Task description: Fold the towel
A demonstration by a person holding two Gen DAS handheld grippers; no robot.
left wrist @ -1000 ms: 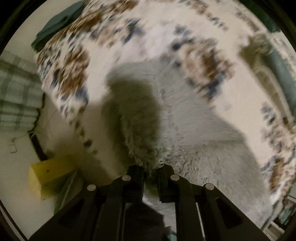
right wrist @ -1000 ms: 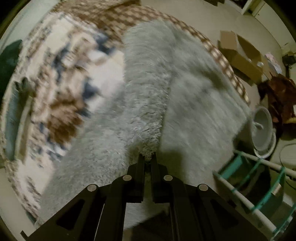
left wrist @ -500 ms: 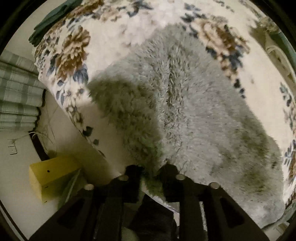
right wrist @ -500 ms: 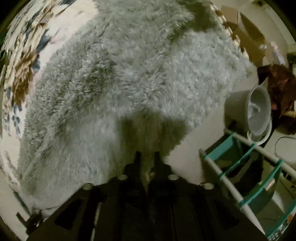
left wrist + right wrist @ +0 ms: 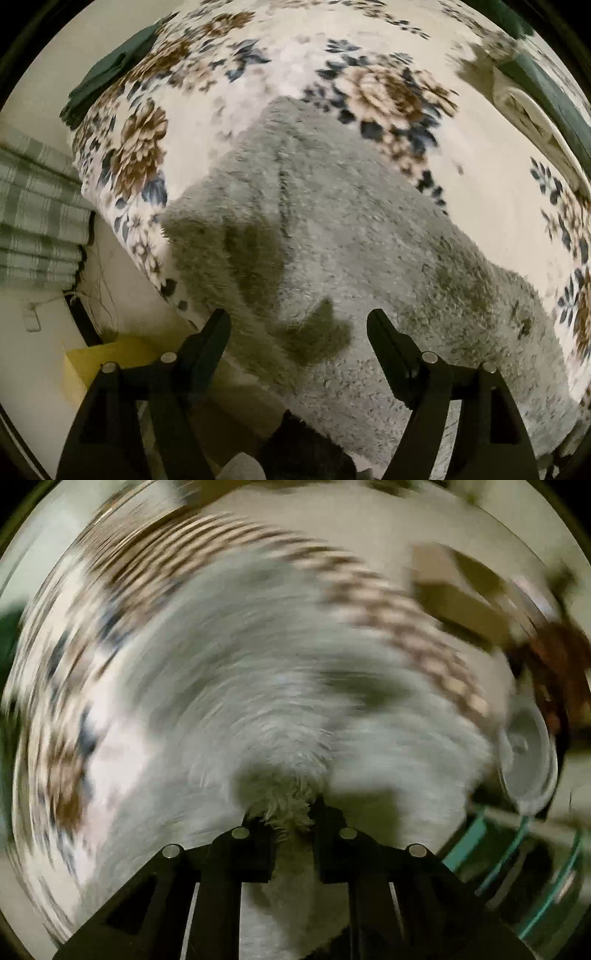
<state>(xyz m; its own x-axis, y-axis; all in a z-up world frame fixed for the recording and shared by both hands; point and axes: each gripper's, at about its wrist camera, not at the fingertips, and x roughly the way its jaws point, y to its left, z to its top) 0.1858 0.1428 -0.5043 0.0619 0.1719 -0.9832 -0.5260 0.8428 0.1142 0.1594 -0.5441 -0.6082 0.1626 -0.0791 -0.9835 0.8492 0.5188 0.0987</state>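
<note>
Opening wide, left gripper (image 5: 298, 325) is releasing: fingers (image 5: 216, 332) apart, nothing between, pointing down over grey towel (image 5: 332, 229). Towel is lying spread just beyond its tips on floral blanket (image 5: 258, 74); finger shadows falling on pile. Yellow box (image 5: 85, 365) sitting below left finger, off blanket edge; plaid fabric (image 5: 33, 221) farther left.

Closing, right gripper (image 5: 288, 812) is pinching tuft of towel (image 5: 258, 686) between fingers. View heavily blurred. Checked blanket border (image 5: 406, 627) curving beyond towel; grey bucket (image 5: 528, 753) and teal rack (image 5: 517, 849) to right of fingers.
</note>
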